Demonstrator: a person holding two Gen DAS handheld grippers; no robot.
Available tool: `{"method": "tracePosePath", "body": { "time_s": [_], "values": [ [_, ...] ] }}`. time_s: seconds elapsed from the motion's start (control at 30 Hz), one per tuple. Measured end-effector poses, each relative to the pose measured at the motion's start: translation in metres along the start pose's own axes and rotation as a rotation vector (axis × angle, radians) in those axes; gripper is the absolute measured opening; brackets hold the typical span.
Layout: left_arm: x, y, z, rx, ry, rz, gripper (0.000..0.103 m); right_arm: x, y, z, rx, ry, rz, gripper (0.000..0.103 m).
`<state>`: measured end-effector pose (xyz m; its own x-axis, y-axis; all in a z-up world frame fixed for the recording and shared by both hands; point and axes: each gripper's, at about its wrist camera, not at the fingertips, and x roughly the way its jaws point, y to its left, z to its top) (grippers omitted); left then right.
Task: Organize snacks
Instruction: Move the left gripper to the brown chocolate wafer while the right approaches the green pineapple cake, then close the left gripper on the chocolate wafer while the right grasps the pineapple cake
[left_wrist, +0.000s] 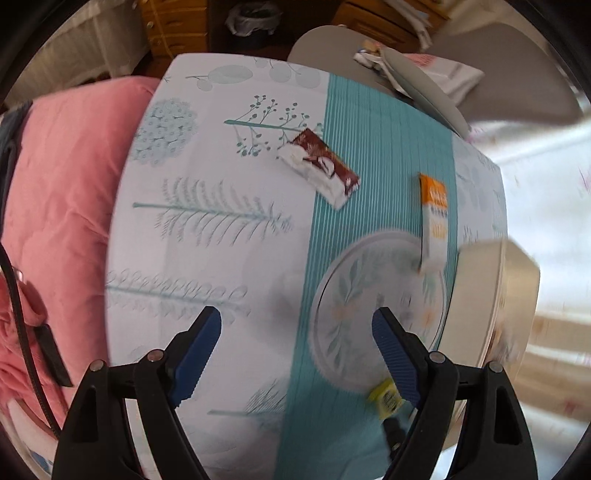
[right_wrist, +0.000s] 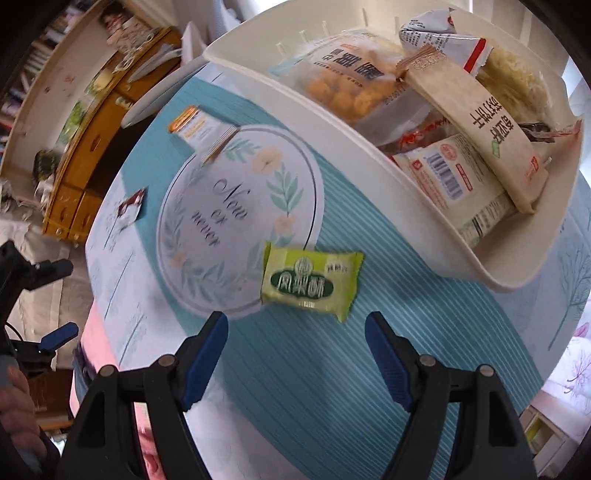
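Observation:
A white basket (right_wrist: 332, 122) full of snack packs stands on the patterned table; its side shows in the left wrist view (left_wrist: 476, 306). A green-yellow snack pack (right_wrist: 310, 284) lies on the cloth just ahead of my open, empty right gripper (right_wrist: 295, 332); it also shows in the left wrist view (left_wrist: 386, 398). An orange-and-white pack (left_wrist: 434, 218) (right_wrist: 201, 131) and a brown-and-white pack (left_wrist: 319, 168) (right_wrist: 129, 206) lie farther off. My left gripper (left_wrist: 295, 332) is open and empty above the cloth.
A pink quilt (left_wrist: 62, 206) lies left of the table. A grey chair (left_wrist: 424, 88) with papers stands beyond the far edge. A wooden cabinet (right_wrist: 92, 147) stands behind. The other gripper (right_wrist: 44, 306) shows at the left edge of the right wrist view.

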<state>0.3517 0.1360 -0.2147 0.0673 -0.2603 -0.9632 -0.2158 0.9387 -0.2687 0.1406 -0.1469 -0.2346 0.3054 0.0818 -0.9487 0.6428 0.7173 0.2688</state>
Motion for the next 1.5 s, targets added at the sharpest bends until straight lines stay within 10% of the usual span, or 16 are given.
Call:
{"method": "tracePosePath", "body": {
  "time_s": [0.3,0.9,1.27,1.5],
  "values": [
    [0.056,-0.013,0.061,-0.209,0.015,0.013,0.083,0.022,0.004,0.008,-0.009,0.022,-0.08,0.077],
    [0.103,-0.041,0.097,-0.261,-0.085,0.103,0.082,0.039,0.01,0.017,-0.058,0.088,-0.116,0.077],
    [0.099,-0.05,0.096,-0.293,-0.141,0.226,0.041,0.044,0.014,0.038,-0.085,0.108,-0.158,0.071],
    [0.095,-0.045,0.096,-0.302,-0.139,0.208,0.036,0.05,0.025,0.042,-0.104,0.116,-0.156,0.064]
  ]
}}
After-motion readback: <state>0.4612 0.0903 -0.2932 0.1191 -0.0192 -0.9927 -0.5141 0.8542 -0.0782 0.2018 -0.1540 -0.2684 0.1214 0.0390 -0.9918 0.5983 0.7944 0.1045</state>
